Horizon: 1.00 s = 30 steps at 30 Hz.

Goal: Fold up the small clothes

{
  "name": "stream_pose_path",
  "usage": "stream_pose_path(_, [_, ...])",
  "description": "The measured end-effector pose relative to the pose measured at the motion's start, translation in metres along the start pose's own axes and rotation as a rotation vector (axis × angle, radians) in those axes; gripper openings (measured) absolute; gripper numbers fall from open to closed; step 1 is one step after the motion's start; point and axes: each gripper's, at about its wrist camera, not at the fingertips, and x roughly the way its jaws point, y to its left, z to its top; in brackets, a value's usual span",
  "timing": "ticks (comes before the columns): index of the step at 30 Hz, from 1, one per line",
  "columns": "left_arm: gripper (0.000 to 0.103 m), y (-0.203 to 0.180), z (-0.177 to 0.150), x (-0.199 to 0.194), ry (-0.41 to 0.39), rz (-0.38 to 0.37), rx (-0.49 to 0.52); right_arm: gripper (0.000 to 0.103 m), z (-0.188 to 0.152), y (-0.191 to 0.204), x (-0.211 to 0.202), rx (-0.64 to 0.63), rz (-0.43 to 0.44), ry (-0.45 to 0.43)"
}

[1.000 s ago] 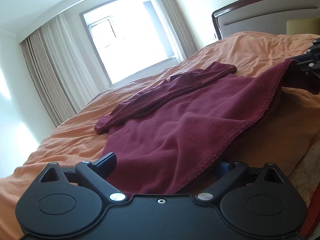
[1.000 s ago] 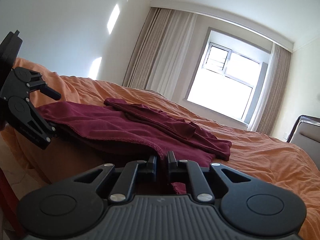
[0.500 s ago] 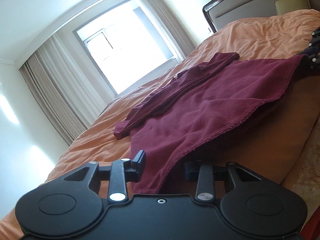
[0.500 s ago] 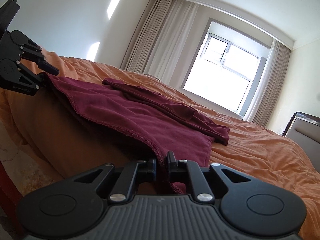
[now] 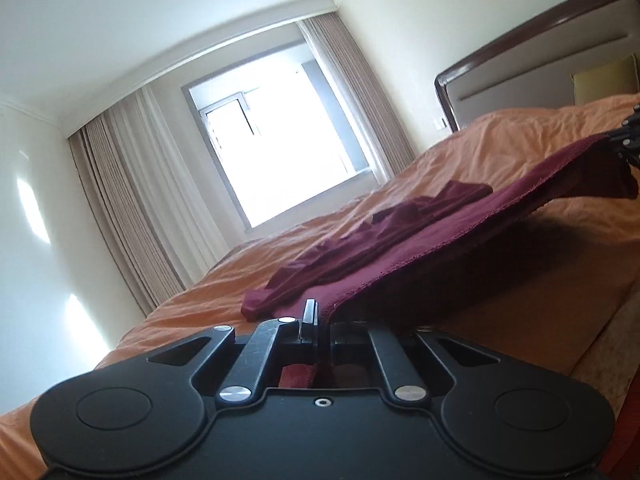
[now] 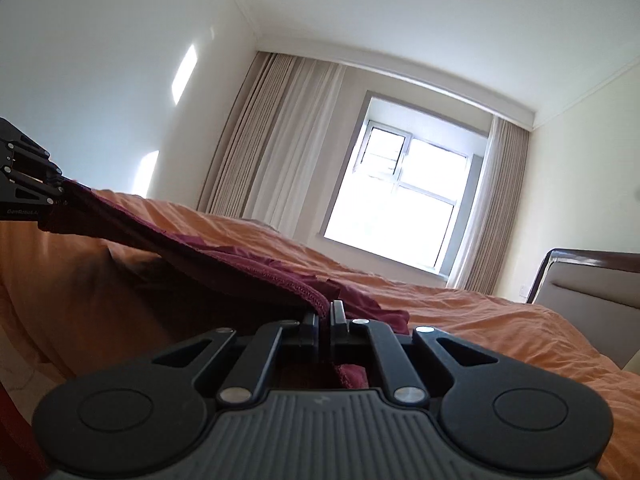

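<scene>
Hem now lifting clear of orange bed (image 5: 520,128), left gripper (image 5: 318,322) having just closed, pinching maroon garment (image 5: 440,224), right gripper (image 6: 325,316) pinching other corner.

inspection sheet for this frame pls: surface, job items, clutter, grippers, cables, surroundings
Surface: bed with a creased orange cover.
Job's things: dark red garment, near hem raised off the bed between the two grippers; its far part lies bunched on the cover.
Clutter: nothing seen on the cover besides the garment.
Grippers: left gripper has just closed on one corner of the hem; right gripper shut on the other corner.
Cables: nothing seen.
Surroundings: bright window with beige curtains, headboard, yellowish pillow, white walls.
</scene>
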Motion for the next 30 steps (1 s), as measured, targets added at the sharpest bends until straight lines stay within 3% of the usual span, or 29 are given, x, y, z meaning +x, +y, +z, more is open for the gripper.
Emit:
stream_pose_path(6, [0.004,0.003,0.036,-0.059,-0.11,-0.05,-0.046,0.005,0.025,-0.021,-0.056,0.045,-0.032,-0.102])
stream_pose_path(10, [0.004,0.013,0.065,-0.102,-0.144,-0.128,-0.129,0.005,0.049,-0.034,-0.098,0.043,-0.039,-0.177])
stream_pose_path(14, [0.004,0.018,0.089,-0.126,-0.173,-0.167,-0.147,0.005,0.061,-0.046,-0.105,0.048,-0.052,-0.207])
stream_pose_path(21, [0.004,0.022,0.107,-0.09,-0.139,-0.175,-0.156,0.005,0.067,-0.06,-0.049,0.008,-0.053,-0.187])
stream_pose_path(26, [0.005,0.034,0.136,-0.039,-0.136,-0.133,-0.115,0.006,0.09,-0.07,0.025,-0.063,-0.039,-0.148])
stream_pose_path(30, [0.006,0.04,0.153,0.017,-0.087,-0.123,-0.076,0.006,0.103,-0.079,0.099,-0.061,0.007,-0.051])
